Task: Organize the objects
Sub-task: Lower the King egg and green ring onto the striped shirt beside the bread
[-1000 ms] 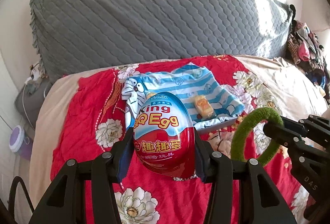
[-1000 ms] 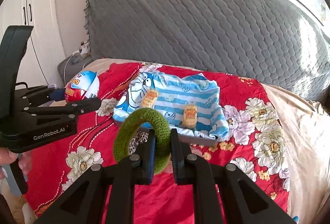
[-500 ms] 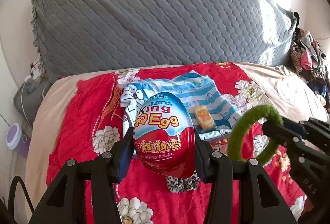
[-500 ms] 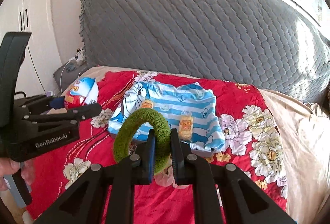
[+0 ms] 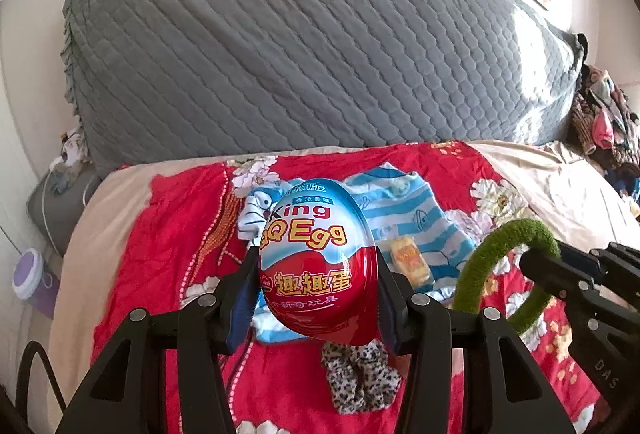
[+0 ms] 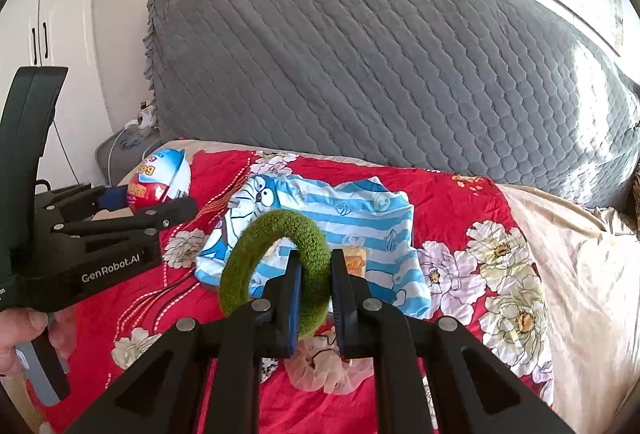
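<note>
My left gripper (image 5: 317,274) is shut on a red and blue toy egg (image 5: 316,254), held above the red floral bed cover; the egg also shows in the right wrist view (image 6: 160,178). My right gripper (image 6: 314,274) is shut on a green fuzzy hair ring (image 6: 276,262), held upright above the bed; the ring also shows in the left wrist view (image 5: 500,266). A blue striped Doraemon shirt (image 6: 352,218) lies on a flat tray on the bed with small yellow snack packets (image 5: 410,260) on it. A leopard-print scrunchie (image 5: 360,374) and a pink scrunchie (image 6: 328,370) lie on the cover below the grippers.
A large grey quilted headboard cushion (image 5: 300,54) stands behind the bed. A heap of clothes (image 5: 600,126) sits at the far right. A grey bag (image 5: 60,202) and a purple container (image 5: 30,274) are left of the bed. A white wardrobe (image 6: 40,14) stands at the left.
Both grippers have drawn back and up from the shirt with their objects still held. The scrunchies on the cover have come into view below them.
</note>
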The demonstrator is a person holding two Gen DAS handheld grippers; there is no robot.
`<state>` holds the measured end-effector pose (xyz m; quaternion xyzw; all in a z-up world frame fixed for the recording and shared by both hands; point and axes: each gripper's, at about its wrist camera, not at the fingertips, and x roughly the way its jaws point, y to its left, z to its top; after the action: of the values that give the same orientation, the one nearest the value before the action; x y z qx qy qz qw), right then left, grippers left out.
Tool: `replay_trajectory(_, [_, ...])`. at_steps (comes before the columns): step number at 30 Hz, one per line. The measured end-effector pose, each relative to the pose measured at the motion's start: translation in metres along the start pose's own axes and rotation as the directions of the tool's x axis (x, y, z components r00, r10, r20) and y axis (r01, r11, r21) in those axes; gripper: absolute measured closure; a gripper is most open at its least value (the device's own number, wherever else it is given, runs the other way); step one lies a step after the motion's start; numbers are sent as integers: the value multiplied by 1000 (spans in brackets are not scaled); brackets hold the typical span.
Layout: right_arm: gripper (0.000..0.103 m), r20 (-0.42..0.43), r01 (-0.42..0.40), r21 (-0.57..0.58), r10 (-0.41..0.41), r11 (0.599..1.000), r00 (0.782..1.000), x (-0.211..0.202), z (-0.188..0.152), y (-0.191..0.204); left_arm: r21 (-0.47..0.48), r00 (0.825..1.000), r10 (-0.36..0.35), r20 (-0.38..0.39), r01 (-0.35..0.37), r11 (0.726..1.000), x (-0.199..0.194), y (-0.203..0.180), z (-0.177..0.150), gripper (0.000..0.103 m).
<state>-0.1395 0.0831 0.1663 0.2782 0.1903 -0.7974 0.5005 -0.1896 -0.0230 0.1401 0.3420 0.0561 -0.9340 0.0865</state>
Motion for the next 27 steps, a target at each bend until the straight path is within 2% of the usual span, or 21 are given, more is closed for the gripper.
replay_trajectory(9, [90,1,6,11,-6,1000,1000,17,9,-8,14,1000,22,7,-22,1000,26,-2,8,51])
replay_trajectory(21, [90,32,38,24,-39,999,999,38,33,-20,-43,999,39,19,-38,998,54,7,29,51])
replay_trajectory(27, [90,25,36,33,-37,999,999,50,38,-23,-29,998,52,18,-52,998,69,4,38,51])
